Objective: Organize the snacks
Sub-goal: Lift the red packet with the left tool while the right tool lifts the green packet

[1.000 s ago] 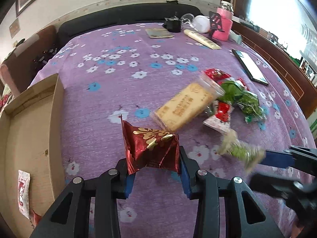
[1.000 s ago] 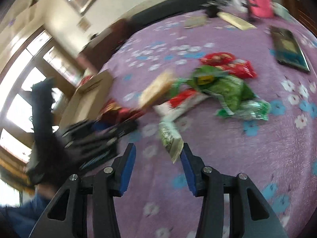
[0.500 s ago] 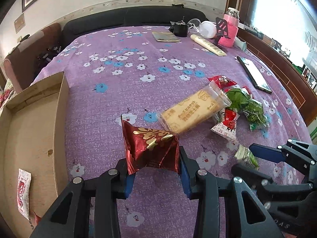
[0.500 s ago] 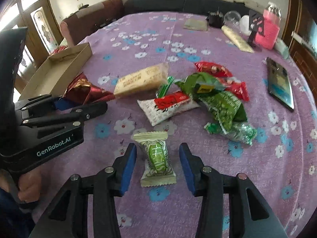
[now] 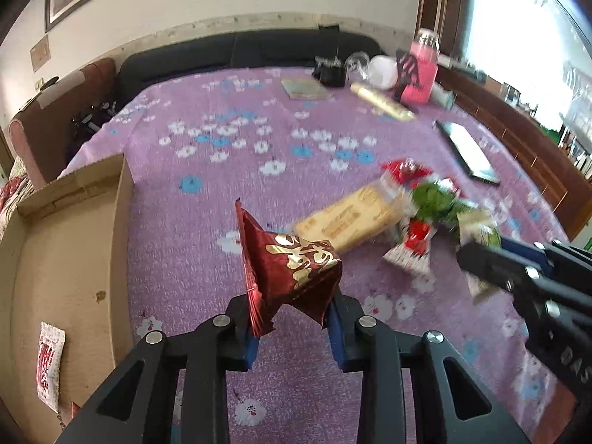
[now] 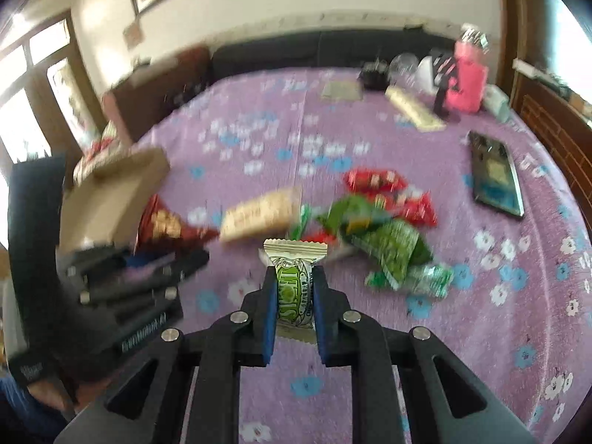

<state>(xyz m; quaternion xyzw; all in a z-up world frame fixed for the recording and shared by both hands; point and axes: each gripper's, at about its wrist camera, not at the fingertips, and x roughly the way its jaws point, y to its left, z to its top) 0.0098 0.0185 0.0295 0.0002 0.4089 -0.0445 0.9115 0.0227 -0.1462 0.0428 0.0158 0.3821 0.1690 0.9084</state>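
Snacks lie in a loose heap on the counter (image 5: 229,170), which is covered with a purple flowered cloth: a tan biscuit pack (image 5: 347,218), red packets (image 6: 373,179) and green bags (image 6: 384,244) bunched together to its right.

Left claw (image 5: 292,320) is closed on a dark red foil packet (image 5: 288,266) with gold lettering; its blue pads press the packet's lower sides, and its jaws have just been closing further around it. The packet stands tilted above the cloth, its crimped edge pointing up.

Right claw (image 6: 295,296) grips a small green-and-white wrapped candy (image 6: 294,288) tightly between its pads, its jaws having just closed on it. The candy's serrated top edge sticks out past the fingertips, and the heap lies just beyond it.

At the left edge of the counter sits an open cardboard box (image 5: 74,259), with one red-and-white sachet (image 5: 50,362) lying flat on its floor. The left claw holds the red packet just right of the box wall.

Farther back are a black tablet (image 6: 495,177), a pink bottle (image 5: 421,74) and a long tan package (image 5: 383,101), well apart from the snacks. Both views are blurred.
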